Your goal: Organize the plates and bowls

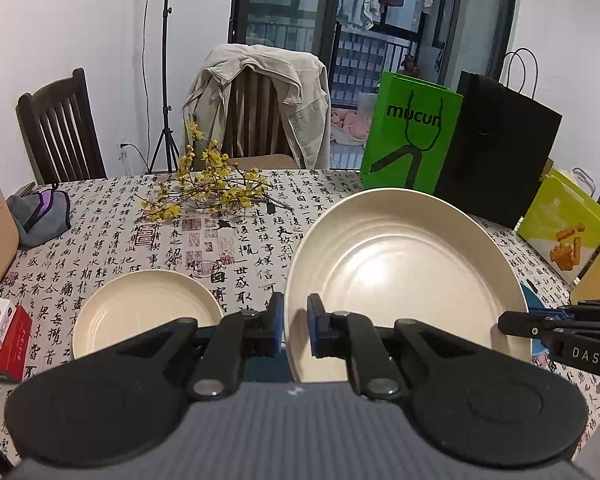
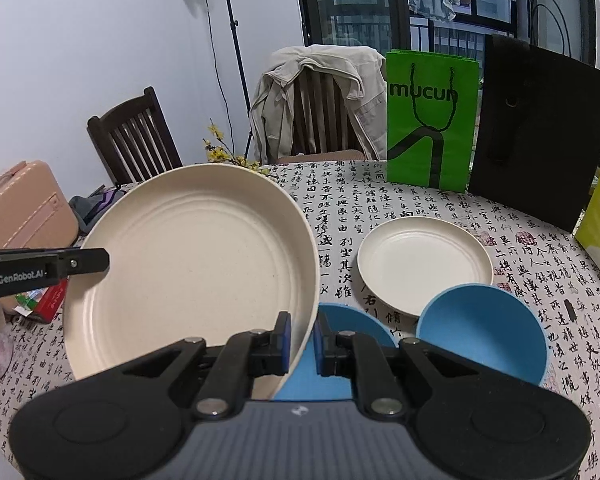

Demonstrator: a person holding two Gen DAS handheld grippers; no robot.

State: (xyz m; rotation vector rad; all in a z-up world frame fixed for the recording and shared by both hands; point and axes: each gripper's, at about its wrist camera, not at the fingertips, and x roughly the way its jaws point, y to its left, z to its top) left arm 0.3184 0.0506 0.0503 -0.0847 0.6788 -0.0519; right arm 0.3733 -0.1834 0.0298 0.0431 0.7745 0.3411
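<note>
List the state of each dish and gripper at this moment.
large cream plate: lifted, tilted, gripped on two rim edges
left gripper: shut on the plate's left rim
right gripper: shut on its right rim
small cream plate: flat on the table, empty
two blue bowls: on the table, empty

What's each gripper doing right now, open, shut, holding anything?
Left gripper: shut on the left rim of the large round cream plate.
Right gripper: shut on the same plate's right rim.
</note>
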